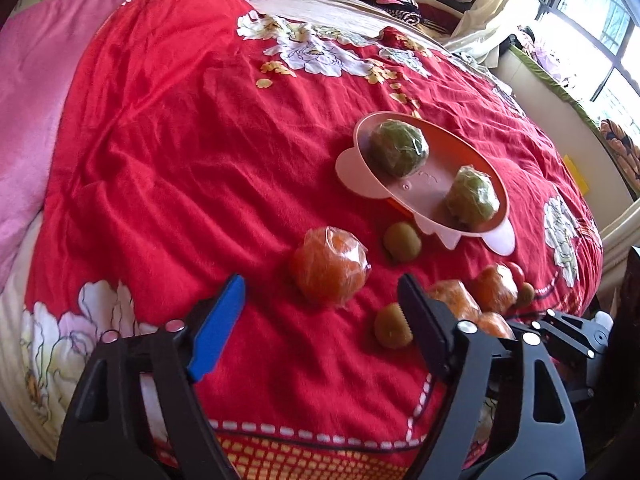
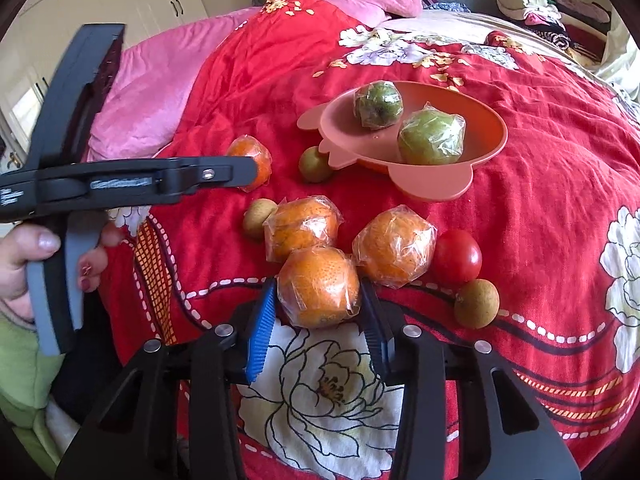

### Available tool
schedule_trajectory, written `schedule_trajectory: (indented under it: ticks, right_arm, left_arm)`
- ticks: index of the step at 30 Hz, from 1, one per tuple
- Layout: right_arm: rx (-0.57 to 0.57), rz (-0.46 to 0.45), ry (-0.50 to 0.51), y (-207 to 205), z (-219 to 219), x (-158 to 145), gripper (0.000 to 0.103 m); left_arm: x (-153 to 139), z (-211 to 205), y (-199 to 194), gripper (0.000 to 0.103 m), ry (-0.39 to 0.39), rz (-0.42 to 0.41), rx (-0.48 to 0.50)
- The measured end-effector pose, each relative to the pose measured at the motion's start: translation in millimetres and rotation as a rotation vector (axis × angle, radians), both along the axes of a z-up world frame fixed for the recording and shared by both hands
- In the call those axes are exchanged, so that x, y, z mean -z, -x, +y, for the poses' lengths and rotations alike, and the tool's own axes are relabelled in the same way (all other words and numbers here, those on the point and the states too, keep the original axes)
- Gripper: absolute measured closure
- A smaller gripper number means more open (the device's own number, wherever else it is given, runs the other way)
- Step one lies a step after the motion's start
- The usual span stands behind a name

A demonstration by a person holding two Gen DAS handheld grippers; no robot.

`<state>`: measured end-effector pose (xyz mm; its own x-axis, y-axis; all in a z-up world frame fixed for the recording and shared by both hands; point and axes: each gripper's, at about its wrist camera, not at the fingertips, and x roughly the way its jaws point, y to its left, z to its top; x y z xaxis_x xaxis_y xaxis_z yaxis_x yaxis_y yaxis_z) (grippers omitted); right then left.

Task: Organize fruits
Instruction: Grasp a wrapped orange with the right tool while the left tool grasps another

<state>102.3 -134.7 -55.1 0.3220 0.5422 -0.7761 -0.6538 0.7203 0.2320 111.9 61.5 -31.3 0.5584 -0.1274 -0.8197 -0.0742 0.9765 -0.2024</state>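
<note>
On a bed draped in a red floral blanket (image 2: 540, 184), a person's hand (image 2: 24, 256) at far left is gripping the handle of the left gripper (image 1: 320, 292), whose jaws are standing spread on either side of a plastic-wrapped orange (image 1: 330, 266) without touching it. Just right of that orange, two small green-brown fruits (image 1: 402, 242) are lying on the cloth, one beside the gripper's right finger. In the near middle, the right gripper (image 2: 318, 296) is pinching another wrapped orange (image 2: 318, 286) between its blue-padded fingers (image 2: 262, 328) (two more wrapped oranges (image 2: 394, 246) are sitting just beyond it). Farther back, a pink plate (image 2: 428, 184) is carrying two wrapped green fruits (image 2: 430, 138). To the right, a red tomato (image 2: 458, 256) and a small brown fruit (image 2: 476, 304) are resting side by side.
</note>
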Motion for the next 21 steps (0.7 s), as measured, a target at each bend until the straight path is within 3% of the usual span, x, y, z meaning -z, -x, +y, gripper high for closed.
schedule_trajectory:
  ticks: [7,13,21]
  right_arm:
    - [-0.002,0.01,-0.016,3.8,-3.1,-2.1,0.064]
    - [-0.004,0.008,-0.023,6.0,-4.1,-4.9,0.064]
    - [0.002,-0.011,-0.055,10.3,-11.9,-17.3,0.064]
  left_arm:
    - [6.1,4.1,-9.4,0.049,0.004,0.003,-0.004]
    - [6.8,4.3,-15.0,0.068,0.011,0.0,0.004]
    - [-6.2,6.1,-8.5,0.073,0.034,-0.039,0.001]
